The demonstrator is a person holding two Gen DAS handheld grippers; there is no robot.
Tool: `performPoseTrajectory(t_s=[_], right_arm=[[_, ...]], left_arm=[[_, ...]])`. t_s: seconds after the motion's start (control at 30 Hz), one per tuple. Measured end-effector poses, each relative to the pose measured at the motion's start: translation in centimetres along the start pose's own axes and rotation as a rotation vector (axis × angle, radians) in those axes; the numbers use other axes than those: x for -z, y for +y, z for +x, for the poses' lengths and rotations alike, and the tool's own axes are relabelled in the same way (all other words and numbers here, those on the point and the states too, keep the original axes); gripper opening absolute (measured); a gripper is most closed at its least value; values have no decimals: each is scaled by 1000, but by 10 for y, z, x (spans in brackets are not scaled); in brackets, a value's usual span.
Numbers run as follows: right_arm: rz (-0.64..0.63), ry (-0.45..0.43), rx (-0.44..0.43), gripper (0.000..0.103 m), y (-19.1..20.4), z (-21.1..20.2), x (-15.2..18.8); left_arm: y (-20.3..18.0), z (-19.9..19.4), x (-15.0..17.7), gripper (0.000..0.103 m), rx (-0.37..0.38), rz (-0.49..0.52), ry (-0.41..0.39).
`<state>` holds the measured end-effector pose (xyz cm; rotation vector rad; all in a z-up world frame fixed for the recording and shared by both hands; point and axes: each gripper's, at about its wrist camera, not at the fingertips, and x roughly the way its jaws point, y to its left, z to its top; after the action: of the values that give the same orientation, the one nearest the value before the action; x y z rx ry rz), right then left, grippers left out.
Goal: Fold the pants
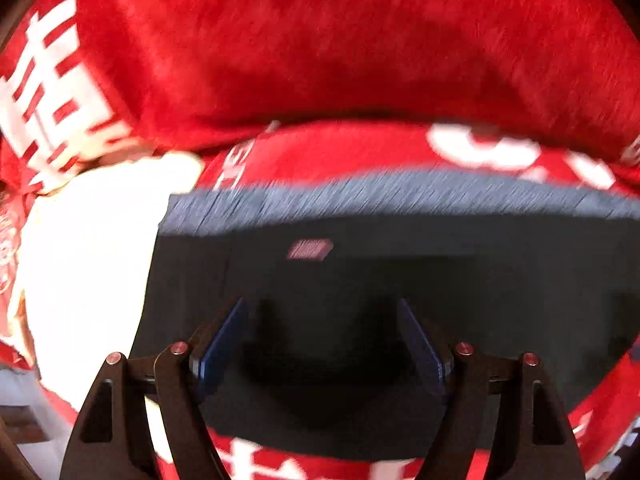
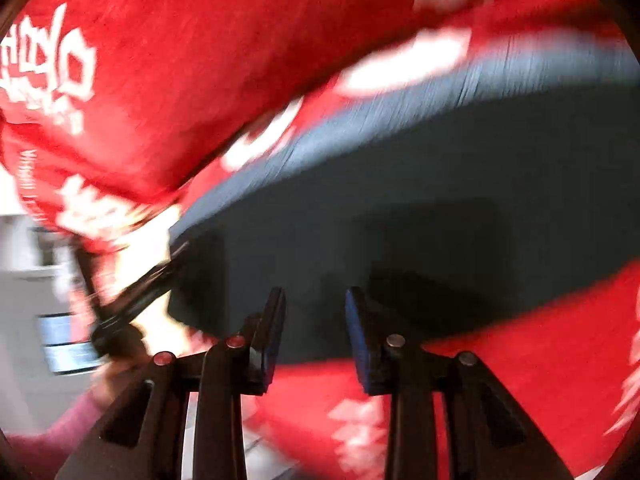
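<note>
Left wrist view first: the left gripper (image 1: 322,336) points down at the dark pants (image 1: 360,280), jaws spread wide with nothing clamped. Fabric lies flat under and between the blue pads (image 1: 224,340), which don't look to be pressing on anything. The pants fill the middle of that view, grey ribbed waistband (image 1: 400,196) running along the 12 o'clock edge, a little reddish label (image 1: 310,249) just below it. They're lying on a red cloth with white lettering (image 1: 340,60). At 9 o'clock there's a blown-out white patch (image 1: 92,260), can't tell what it is.

Right wrist view: the right gripper (image 2: 316,336) has its jaws parted, narrower than the left one, nothing between them. It sits over the near edge of the pants, with the waistband slanting up toward 1 o'clock. At 8 o'clock the other gripper's dark frame and a pink sleeve (image 2: 76,420) show through heavy blur.

Progress-wise, I'd guess the pants are already folded into a compact rectangle, since no legs show anywhere, but the far right side is cut off in both views. Maybe one more fold or a smoothing pass left. Everything's motion-smeared, so layers and edges are hard to count.
</note>
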<state>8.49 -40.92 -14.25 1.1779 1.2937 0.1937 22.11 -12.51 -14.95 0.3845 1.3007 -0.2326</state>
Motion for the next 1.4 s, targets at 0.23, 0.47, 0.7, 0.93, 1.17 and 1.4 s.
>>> performPoseTrajectory(t_s=[0.23,0.47,0.7,0.93,1.17,1.4], right_arm=[[92,127,-178,34,9,76,60],[165,78,-240,37,0,94,61],[329,49,-297,36,-21,93,61],[231,-63,-116,8,-4,77,59],[184,-11,-12,11,-7,67,72],[-42,-152,177,13,9,8,40]], left_arm=[[37,27,18,98,62,-130,43],[37,24,24,98,51,-117,27],[35,25,21,98,51,-119,27],[39,27,23,102,67,-131,17],[26,-2,31,102,70,-66,22],[-51,-32,39,102,205,92,-11]])
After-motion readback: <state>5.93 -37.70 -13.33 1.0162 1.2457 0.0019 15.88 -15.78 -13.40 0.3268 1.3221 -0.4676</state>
